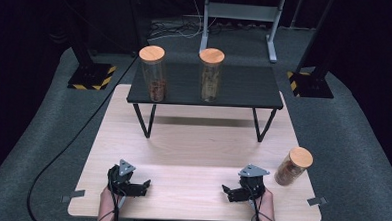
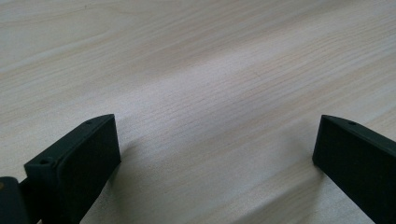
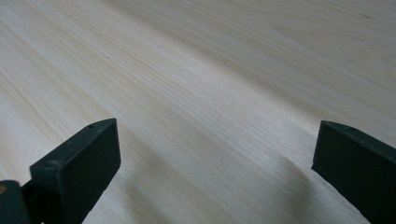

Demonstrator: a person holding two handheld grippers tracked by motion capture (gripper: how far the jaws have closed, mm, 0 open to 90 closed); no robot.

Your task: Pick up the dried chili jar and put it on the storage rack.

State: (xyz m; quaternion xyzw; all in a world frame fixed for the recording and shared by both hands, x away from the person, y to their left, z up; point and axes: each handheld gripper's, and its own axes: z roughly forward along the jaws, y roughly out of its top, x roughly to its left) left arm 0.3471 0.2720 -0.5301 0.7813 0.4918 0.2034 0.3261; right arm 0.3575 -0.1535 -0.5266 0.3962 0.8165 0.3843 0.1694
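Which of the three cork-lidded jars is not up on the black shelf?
The jar at the table's right edge, beside the right gripper; the other two jars stand on the black shelf.

Counted: jars, tables, grippers.
Three cork-lidded jars (image 1: pixel 293 166) are seen, two tables — one wooden table (image 1: pixel 192 155), one black shelf table (image 1: pixel 245 87) — and two grippers (image 1: pixel 133 184).

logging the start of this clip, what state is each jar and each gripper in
left gripper: open, holds nothing, low over the table
right gripper: open, holds nothing
jar by the right gripper: lid on, upright on the table, untouched
left jar on the shelf: lid on, upright
right jar on the shelf: lid on, upright
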